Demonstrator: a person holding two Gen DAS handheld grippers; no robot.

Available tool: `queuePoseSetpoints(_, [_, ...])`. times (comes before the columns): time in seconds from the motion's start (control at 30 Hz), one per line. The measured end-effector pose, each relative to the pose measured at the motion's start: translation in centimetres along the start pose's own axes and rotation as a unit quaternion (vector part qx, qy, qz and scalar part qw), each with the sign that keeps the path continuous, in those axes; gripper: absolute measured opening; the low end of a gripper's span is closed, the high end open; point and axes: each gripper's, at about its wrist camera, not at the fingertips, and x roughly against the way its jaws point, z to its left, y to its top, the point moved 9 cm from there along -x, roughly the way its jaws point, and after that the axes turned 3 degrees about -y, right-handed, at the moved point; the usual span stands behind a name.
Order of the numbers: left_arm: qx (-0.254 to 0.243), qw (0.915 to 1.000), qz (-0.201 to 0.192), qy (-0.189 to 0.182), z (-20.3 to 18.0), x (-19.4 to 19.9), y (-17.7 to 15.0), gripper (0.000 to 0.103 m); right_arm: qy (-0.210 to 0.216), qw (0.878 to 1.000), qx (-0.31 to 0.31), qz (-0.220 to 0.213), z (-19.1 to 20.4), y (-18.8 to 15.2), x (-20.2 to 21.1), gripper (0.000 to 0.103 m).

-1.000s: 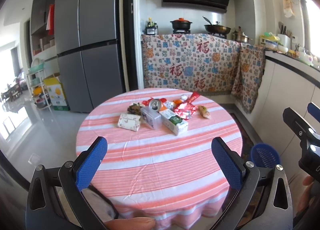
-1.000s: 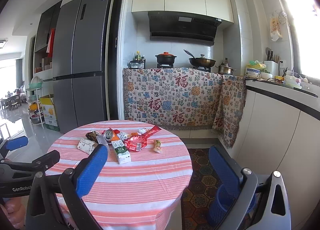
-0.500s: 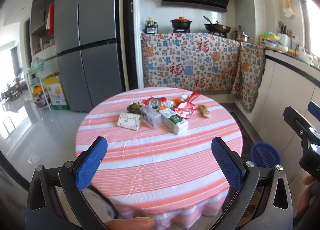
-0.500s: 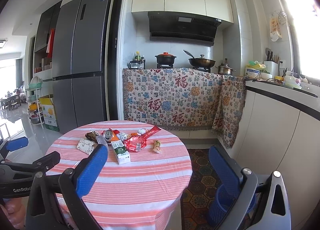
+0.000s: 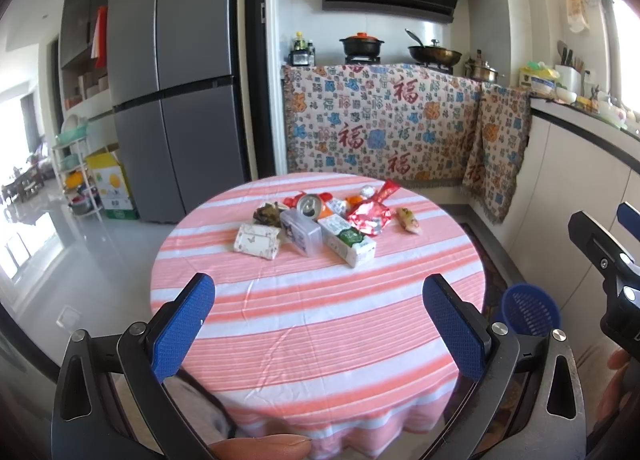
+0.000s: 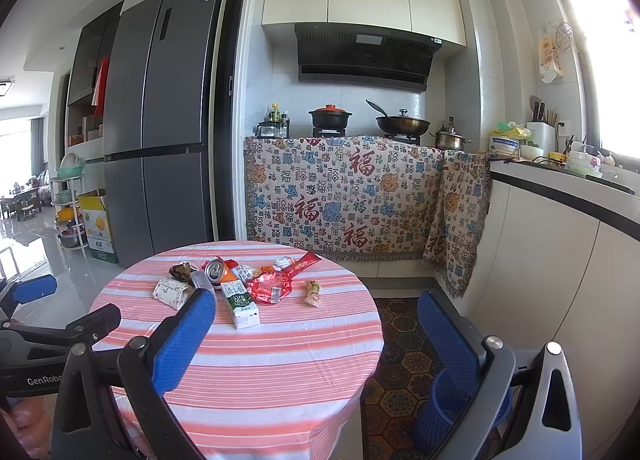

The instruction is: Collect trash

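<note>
Left wrist view: trash is seen in a heap on the far middle of the round table (image 5: pixel 320 324) w/ pink-white striped cloth. From left to right are lying a white patterned packet (image 5: pixel 259 241), a clear plastic box (image 5: pixel 301 231), an opened can (image 5: pixel 310 205), a green-white carton (image 5: pixel 347 240), a crumpled red foil wrapper (image 5: pixel 370 212), and a small snack packet (image 5: pixel 409 219) set apart. Left gripper (image 5: pixel 318 330) is held wide open, nothing between fingers. Right gripper (image 6: pixel 320 340) is also wide, empty. A blue basket (image 5: pixel 530 310) is standing on the floor right of the table.

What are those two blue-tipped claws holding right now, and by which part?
Nothing. Both the left gripper and right gripper are open and empty; the trash lies untouched on the table.
</note>
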Motion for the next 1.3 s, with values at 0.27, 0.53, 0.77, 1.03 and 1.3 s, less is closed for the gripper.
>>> queuePoseSetpoints(0.27, [-0.001, 1.0, 0.0, 0.0, -0.1, 0.0, -0.1, 0.103, -0.001, 1.0, -0.001, 0.0, 0.0, 0.1, 0.0, 0.103])
queuePoseSetpoints(0.53, [-0.001, 1.0, 0.001, 0.0, -0.2, -0.1, -0.3, 0.103, -0.002, 1.0, -0.001, 0.0, 0.0, 0.1, 0.0, 0.103])
queuePoseSetpoints(0.77, [-0.005, 1.0, 0.004, 0.0, -0.9, -0.6, -1.1, 0.103, -0.003, 1.0, -0.002, 0.001, 0.0, 0.0, -0.1, 0.103])
queuePoseSetpoints(1.03, [-0.005, 1.0, 0.008, 0.001, -0.9, -0.9, -1.2, 0.103, -0.004, 1.0, -0.003, 0.003, 0.0, -0.1, -0.2, 0.103])
queuePoseSetpoints(1.3, [-0.005, 0.9999, 0.009, 0.001, -0.8, -1.0, -1.1, 0.103, -0.004, 1.0, -0.003, 0.004, 0.1, -0.2, -0.2, 0.103])
